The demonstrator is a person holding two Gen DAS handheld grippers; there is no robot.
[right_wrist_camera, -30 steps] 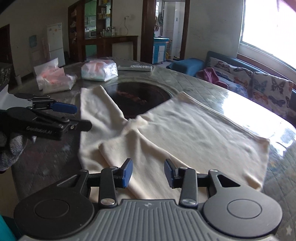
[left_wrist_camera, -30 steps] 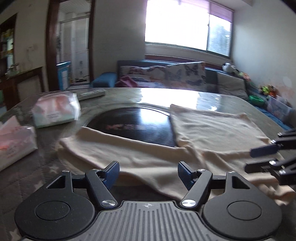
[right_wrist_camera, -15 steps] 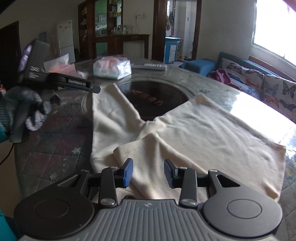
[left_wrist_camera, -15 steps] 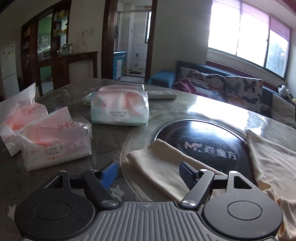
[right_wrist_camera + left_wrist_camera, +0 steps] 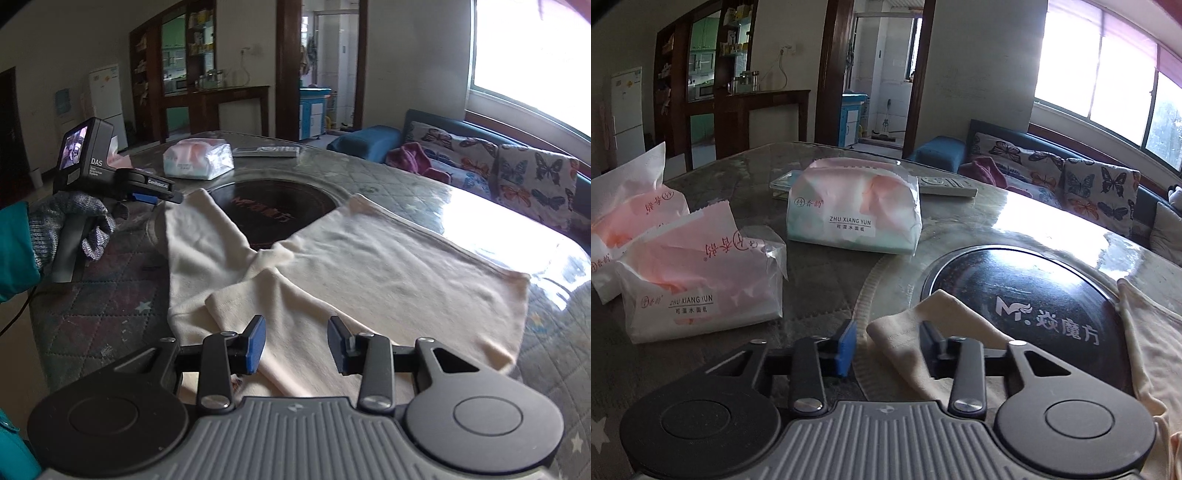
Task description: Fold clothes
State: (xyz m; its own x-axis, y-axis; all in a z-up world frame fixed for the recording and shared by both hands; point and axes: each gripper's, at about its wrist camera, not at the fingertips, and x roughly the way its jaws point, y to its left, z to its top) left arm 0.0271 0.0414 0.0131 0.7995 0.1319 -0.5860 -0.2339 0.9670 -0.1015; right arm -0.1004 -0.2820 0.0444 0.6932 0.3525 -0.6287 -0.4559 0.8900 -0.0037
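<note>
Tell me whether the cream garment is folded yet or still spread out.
Mostly spread: the cream garment lies flat across the table, only its near sleeve doubled over.

1. "ZHU XIANG YUN" is printed above a line of Chinese characters on the white label of the tissue pack [image 5: 855, 210] at upper centre of the left wrist view.
2. The same "ZHU XIANG YUN" wording is carried on the pink tissue pack [image 5: 701, 284] at left.
3. A white "M" logo followed by Chinese characters is displayed on the black round plate [image 5: 1034, 306] at right.
4. "DAS" and "GenRobot.AI" are read on the left gripper [image 5: 162, 195], seen at upper left of the right wrist view.
</note>
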